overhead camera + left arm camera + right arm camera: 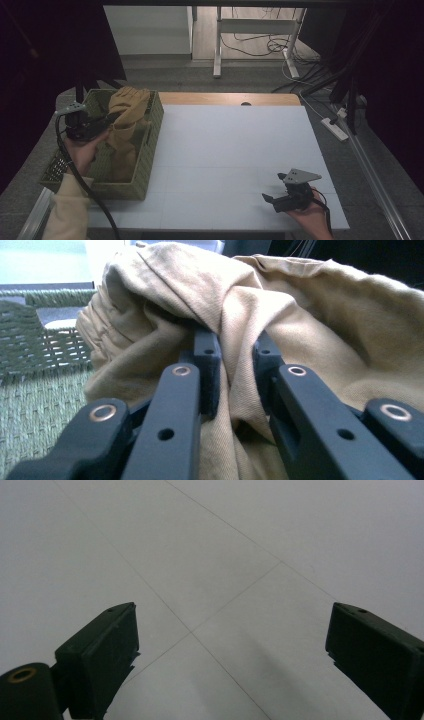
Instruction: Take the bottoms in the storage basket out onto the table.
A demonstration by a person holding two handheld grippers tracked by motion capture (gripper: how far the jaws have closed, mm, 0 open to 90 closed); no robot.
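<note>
The left tongs pinch a fold of the tan cotton garment hanging lengthwise in the green woven basket (right tongs spread, far across the white counter).

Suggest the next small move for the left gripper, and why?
Probably lift up and toward the table. The left gripper is shut on a fold of the tan cloth, which still hangs into the woven basket. The right gripper waits open over bare white table.
</note>
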